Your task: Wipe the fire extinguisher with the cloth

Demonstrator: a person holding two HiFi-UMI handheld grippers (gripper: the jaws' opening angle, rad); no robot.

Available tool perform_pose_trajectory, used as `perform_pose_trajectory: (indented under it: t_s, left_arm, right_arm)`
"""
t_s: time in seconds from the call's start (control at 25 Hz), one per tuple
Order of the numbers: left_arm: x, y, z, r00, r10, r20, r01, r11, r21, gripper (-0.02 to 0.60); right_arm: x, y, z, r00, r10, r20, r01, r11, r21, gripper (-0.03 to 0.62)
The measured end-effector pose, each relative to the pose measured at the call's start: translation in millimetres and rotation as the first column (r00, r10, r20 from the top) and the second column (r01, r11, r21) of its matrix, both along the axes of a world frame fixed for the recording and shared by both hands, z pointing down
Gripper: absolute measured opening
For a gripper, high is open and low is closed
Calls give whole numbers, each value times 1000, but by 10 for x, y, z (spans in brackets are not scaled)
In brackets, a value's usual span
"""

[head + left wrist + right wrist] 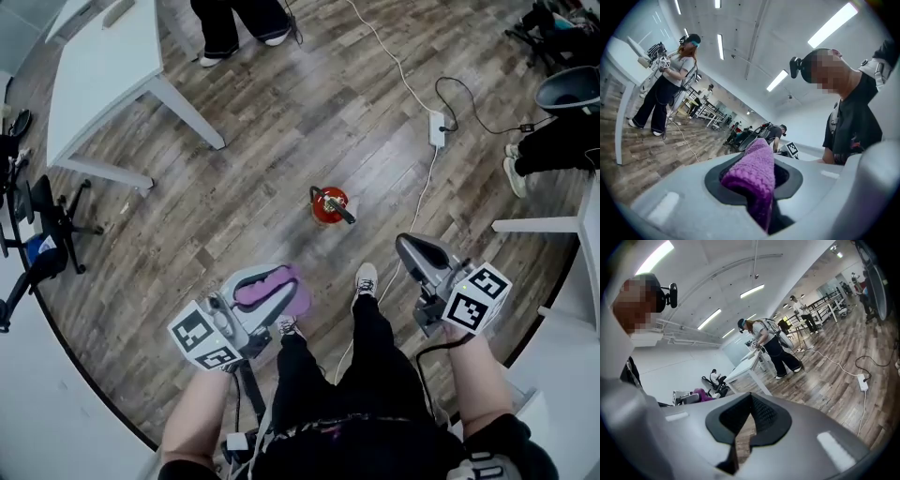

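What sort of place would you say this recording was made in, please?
Probably a large lab or workshop hall: wood-plank floor, white table, ceiling strip lights, and another person wearing headgear.

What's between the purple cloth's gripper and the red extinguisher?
Only bare wooden floor, seen in the head view, separates the left gripper, shut on the cloth, from the fire extinguisher.

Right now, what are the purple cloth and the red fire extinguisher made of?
The cloth looks like soft knitted fabric, matte, with bumpy rows of stitches. The fire extinguisher is probably painted metal: a smooth red body, though too small here to be sure.
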State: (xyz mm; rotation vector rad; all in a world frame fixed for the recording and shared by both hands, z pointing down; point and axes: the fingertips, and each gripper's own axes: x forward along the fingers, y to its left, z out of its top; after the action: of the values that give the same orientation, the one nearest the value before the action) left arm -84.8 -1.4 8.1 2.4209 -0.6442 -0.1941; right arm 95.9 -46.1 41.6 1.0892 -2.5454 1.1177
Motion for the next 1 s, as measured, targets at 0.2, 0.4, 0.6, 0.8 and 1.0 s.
perform_pose_trajectory:
  t_s: [0.2,0.4,0.6,0.8,1.0]
  left_arm:
    - [-159,303,-586,1000,11,-4,-11,1000,26,89]
    - [-185,747,-890,991,126,46,-129,990,56,89]
    - [-313,1211,-923,962,268,53,-269,963,25,91]
    - [-512,1599,-730,934,358,3,-357,931,-78,90]
    - [-567,1814,-653,926,372,-63,-377,917,-127,89]
  right_arm:
    - [-218,432,-620,999,42,31,-42,999,21,5]
    - [-503,967,-859,999,50,23,-51,998,39,5]
    - [-744,1499,-893,988,151,37,-153,988,38,5]
    - [-916,1927,-807,978,208,15,-208,978,-3,5]
    - [-962,2214,-891,975,221,-22,-221,975,-11,5]
